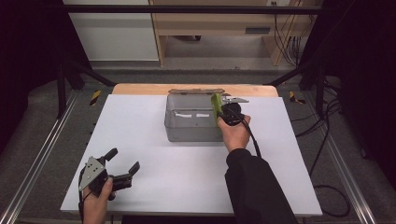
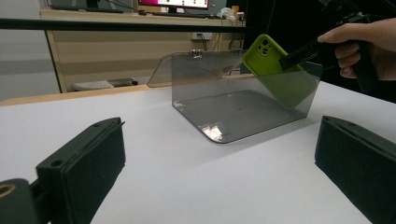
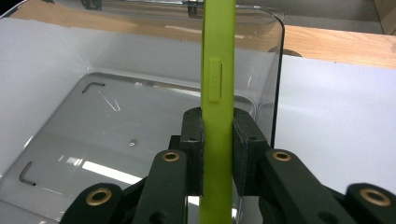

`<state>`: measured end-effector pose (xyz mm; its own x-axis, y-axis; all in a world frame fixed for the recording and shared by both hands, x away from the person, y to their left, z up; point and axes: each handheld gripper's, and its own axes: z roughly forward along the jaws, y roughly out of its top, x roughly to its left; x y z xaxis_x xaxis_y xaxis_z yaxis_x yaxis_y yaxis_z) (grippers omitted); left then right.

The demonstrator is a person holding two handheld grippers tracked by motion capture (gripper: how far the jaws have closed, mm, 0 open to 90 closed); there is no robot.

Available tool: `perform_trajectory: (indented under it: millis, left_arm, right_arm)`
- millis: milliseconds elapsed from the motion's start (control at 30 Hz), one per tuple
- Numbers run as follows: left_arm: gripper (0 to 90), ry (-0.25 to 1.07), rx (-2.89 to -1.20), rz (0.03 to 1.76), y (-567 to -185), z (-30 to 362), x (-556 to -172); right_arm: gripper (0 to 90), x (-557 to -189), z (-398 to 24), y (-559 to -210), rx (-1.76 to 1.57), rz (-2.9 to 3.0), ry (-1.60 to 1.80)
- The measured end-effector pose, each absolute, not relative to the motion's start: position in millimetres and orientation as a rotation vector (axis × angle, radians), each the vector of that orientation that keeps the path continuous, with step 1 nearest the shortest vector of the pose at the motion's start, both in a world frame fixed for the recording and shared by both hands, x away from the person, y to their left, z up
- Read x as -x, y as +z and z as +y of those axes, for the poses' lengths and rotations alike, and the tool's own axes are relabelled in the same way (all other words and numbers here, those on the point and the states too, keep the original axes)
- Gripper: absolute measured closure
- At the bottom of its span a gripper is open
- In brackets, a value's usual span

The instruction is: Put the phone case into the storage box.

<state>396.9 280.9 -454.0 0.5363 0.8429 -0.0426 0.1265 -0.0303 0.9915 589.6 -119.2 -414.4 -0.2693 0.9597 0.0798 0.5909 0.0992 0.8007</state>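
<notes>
1. Phone case [image 3: 217,70], lime green, stands on edge and clamped between the two jaws of the right gripper [image 3: 217,156]. Its lower part is already inside the clear box [image 1: 194,119] at the box's right end; its upper part, with the camera cutout seen in the left gripper view [image 2: 271,58], leans up above the rim.

2. The box is smoky clear plastic with its hinged lid [image 2: 161,72] swung back behind it. It sits on the white table [image 1: 140,140] toward the far side. Its floor looks bare.

3. To do this step well, I judge the case should go lower until an edge meets the floor of the box, then be tipped flat before the jaws part. Letting go from this height would probably let it clatter or lean against the wall. The case sits close to the right wall, so a small shift toward the middle would give the jaws room to spread.

4. The right hand [image 1: 235,133] reaches forward over the near wall, sleeve stretched across the table, with the gripper pointing down and away into the box.

5. The left gripper [image 1: 123,165] rests low near the front left corner of the table, well apart from the box. Its jaws stand wide apart and hold nothing, aimed toward the box.
</notes>
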Motion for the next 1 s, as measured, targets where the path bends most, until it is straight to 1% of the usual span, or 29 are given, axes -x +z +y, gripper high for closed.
perform_trajectory:
  millis: [1000]
  left_arm:
    - [1.7, 0.703, -1.522, 0.873, -454.8, 279.4, -397.4]
  right_arm:
    - [76.6, -590.2, -119.5, -415.5, -1.538, 1.925, 1.035]
